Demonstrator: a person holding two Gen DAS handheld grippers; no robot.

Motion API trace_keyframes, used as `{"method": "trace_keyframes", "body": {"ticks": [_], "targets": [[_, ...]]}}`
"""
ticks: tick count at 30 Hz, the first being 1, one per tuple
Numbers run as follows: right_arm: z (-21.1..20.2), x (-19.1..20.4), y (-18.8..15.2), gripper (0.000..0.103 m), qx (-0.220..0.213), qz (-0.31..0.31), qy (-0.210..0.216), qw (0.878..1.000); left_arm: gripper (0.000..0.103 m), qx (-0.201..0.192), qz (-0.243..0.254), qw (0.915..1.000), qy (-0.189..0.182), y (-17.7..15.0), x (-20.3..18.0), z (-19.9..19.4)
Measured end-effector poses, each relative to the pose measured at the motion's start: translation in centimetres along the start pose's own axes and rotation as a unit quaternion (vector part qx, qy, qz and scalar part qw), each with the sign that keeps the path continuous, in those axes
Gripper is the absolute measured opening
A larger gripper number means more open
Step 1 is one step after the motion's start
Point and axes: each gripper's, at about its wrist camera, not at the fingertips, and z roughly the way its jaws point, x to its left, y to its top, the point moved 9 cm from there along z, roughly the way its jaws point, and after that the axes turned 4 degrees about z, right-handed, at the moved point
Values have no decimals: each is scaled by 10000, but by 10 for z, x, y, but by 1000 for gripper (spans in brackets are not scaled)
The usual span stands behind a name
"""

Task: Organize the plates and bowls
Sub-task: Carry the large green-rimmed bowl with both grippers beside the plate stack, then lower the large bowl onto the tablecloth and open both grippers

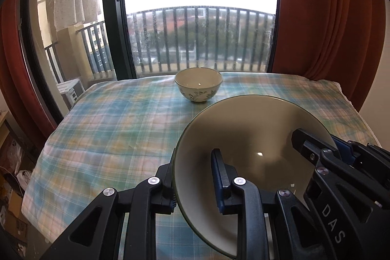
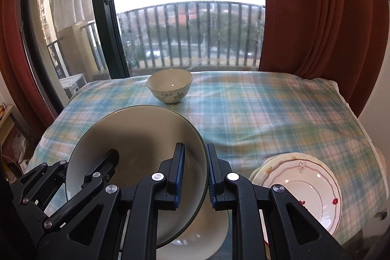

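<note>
A large cream bowl with a dark green rim (image 1: 243,138) (image 2: 136,138) is held tilted above the table by both grippers. My left gripper (image 1: 195,177) is shut on its left rim, one finger inside and one outside. My right gripper (image 2: 195,174) is shut on its right rim; it shows in the left wrist view (image 1: 316,150) too. A small cream bowl with a floral pattern (image 1: 198,84) (image 2: 169,85) stands upright at the table's far edge. Another cream bowl (image 2: 207,235) sits under the held one. A stack of floral plates (image 2: 304,189) lies at the near right.
The table (image 2: 268,113) wears a blue-green plaid cloth and stands against a glass balcony door (image 1: 195,16). Red curtains (image 2: 316,16) hang at the right and left. Clutter and boxes (image 1: 12,211) lie on the floor to the left.
</note>
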Motion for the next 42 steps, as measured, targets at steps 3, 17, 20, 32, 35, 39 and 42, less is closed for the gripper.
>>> {"method": "trace_keyframes", "body": {"ticks": [3,17,20,32,35,39,42], "targets": [[-1,-6,-10,20,62,22,-12,10000,20,59,50,10000,-59,-8,-7,1],[15,-18,-52,20,473,23,-41,9989,20,445,147,9988,-121,-47,-20,24],[22,-21,-59,20,567,68,-29,9984,20,491,199,9985,-111,-53,-22,28],[30,-31,-72,21,524,12,-219,9984,22,546,262,9980,-205,-66,-31,39],[30,-31,-72,21,422,-90,-300,9986,23,418,375,9984,-96,-67,-33,38],[31,-30,-74,23,306,-168,-396,9986,23,285,321,9990,-79,-68,-31,38],[30,-29,-74,23,243,-120,-407,9988,26,264,258,9993,-115,-68,-30,37]]}}
